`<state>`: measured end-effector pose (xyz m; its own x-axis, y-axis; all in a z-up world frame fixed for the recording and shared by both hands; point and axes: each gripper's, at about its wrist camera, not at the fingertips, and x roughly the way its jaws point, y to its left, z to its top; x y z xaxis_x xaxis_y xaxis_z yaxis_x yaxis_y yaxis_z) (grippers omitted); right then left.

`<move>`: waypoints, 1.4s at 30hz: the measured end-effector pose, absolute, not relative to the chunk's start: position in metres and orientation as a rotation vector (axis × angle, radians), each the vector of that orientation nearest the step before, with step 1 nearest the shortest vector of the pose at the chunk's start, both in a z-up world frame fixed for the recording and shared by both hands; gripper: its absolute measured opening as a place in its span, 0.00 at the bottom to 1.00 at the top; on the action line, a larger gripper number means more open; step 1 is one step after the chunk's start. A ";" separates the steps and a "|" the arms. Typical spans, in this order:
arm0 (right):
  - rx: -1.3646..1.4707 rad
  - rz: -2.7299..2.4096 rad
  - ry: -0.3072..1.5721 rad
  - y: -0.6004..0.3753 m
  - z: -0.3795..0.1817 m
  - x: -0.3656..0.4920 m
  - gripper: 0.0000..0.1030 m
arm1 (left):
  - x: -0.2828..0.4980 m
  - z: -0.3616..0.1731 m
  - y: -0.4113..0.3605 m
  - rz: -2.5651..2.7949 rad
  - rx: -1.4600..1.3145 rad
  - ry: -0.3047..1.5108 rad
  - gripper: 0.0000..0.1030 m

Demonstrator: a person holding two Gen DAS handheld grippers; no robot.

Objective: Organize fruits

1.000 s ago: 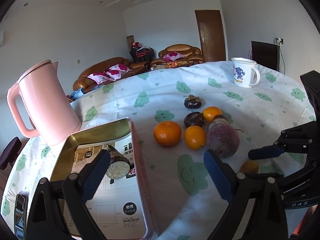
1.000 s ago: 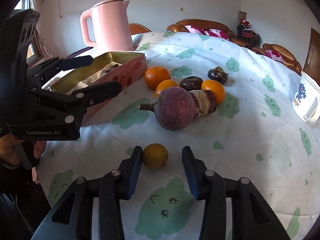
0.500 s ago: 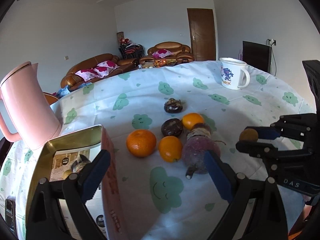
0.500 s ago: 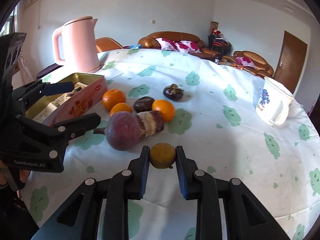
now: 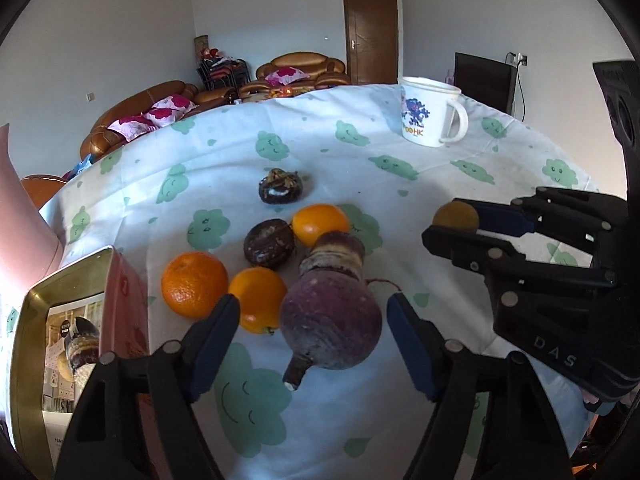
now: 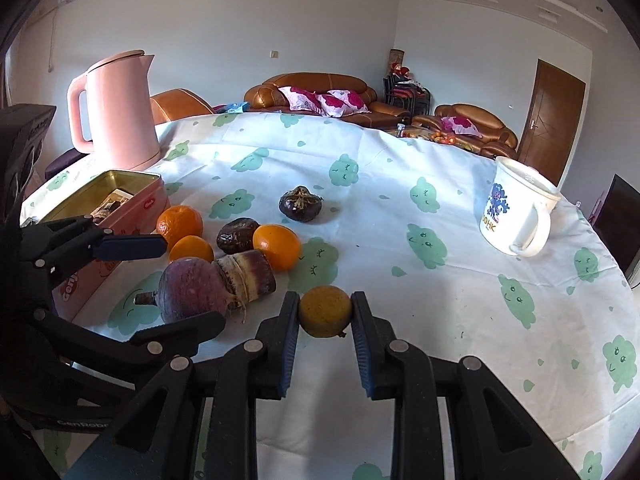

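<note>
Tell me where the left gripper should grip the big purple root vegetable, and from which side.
Grip the purple root vegetable across its round, widest body, coming from the stem end that points toward the left gripper, whose jaws are closing either side of it without touching. The banded, narrower end lies against the oranges, so that side looks too crowded.

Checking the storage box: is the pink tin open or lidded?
Open: the pink tin has no lid on, and its gold interior and contents show.

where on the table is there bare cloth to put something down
Free: the wide stretch between the mug and the fruit cluster, and the far cloth behind the dark fruit. Crowded: oranges, purple root and tin at the left.
</note>
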<state>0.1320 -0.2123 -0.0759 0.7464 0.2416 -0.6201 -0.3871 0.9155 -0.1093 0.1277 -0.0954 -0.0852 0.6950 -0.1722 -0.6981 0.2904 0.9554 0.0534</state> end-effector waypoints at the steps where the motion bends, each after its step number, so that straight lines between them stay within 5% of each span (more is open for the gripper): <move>1: -0.233 0.348 0.644 -0.213 -0.076 0.132 0.27 | 0.129 -0.086 -0.096 -0.261 0.169 0.768 0.72; 4: -0.225 0.354 0.653 -0.214 -0.077 0.133 0.27 | 0.128 -0.086 -0.099 -0.257 0.183 0.764 0.71; 8: -0.228 0.357 0.651 -0.213 -0.077 0.132 0.27 | 0.124 -0.084 -0.101 -0.279 0.200 0.744 0.53; 42: -0.131 0.433 0.532 -0.229 -0.064 0.116 0.27 | 0.104 -0.064 -0.079 -0.220 0.119 0.580 0.53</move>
